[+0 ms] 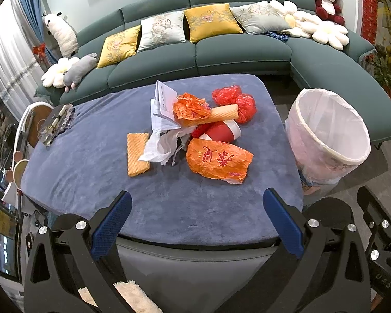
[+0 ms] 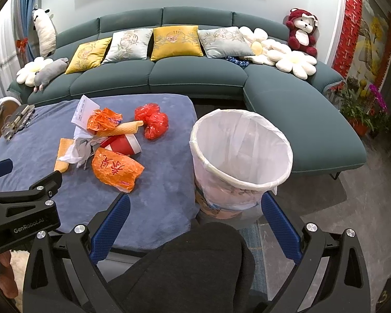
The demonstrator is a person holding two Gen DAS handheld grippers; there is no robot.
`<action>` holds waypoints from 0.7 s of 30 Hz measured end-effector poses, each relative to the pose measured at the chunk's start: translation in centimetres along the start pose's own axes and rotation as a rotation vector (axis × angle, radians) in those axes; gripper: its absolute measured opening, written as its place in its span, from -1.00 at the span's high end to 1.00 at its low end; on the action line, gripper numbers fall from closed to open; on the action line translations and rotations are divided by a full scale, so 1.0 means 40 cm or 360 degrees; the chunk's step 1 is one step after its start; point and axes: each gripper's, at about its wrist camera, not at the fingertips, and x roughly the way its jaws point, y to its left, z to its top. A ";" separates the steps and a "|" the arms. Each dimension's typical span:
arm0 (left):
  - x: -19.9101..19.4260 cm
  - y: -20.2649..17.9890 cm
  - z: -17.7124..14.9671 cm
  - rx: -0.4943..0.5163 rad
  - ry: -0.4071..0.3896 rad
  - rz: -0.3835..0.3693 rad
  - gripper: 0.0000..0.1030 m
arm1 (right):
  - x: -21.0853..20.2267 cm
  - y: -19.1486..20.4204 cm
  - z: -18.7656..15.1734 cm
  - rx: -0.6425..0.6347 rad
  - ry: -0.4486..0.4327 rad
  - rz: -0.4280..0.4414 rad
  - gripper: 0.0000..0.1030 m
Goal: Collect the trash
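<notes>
Both the left gripper (image 1: 196,217) and right gripper (image 2: 194,223) are hovering spread wide, holding nothing; the trash pile (image 1: 195,127) is lying mid-counter (image 1: 91,177), with the lined bin (image 2: 241,156) standing just beside

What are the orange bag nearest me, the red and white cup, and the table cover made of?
Orange bag: thin plastic film, by its glossy crinkles. Red and white cup: probably coated paper, smooth with a slight sheen. Table cover: soft plush fabric, matte with brushed nap marks.
</notes>
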 end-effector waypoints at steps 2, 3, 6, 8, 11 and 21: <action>-0.001 -0.004 -0.001 0.0005 -0.0001 0.0012 -0.87 | 0.000 0.001 -0.001 0.0000 -0.0002 0.0000 -0.87; -0.001 -0.005 -0.001 0.0008 -0.0001 0.0013 -0.87 | -0.001 0.000 0.000 -0.0001 -0.0004 0.0000 -0.87; -0.005 -0.008 0.000 0.0016 -0.0007 0.0012 -0.87 | 0.000 0.001 0.000 -0.0001 -0.0003 -0.0003 -0.87; 0.000 -0.005 0.000 0.0006 0.0000 0.0012 -0.87 | 0.000 0.000 0.000 0.0001 -0.0003 -0.0001 -0.87; 0.000 -0.005 -0.001 -0.0001 0.0005 0.0017 -0.87 | -0.001 0.001 -0.001 -0.0001 -0.0002 -0.0001 -0.87; 0.002 -0.009 -0.006 0.0003 0.0003 0.0020 -0.87 | -0.001 -0.001 -0.001 -0.0002 -0.0003 -0.0002 -0.87</action>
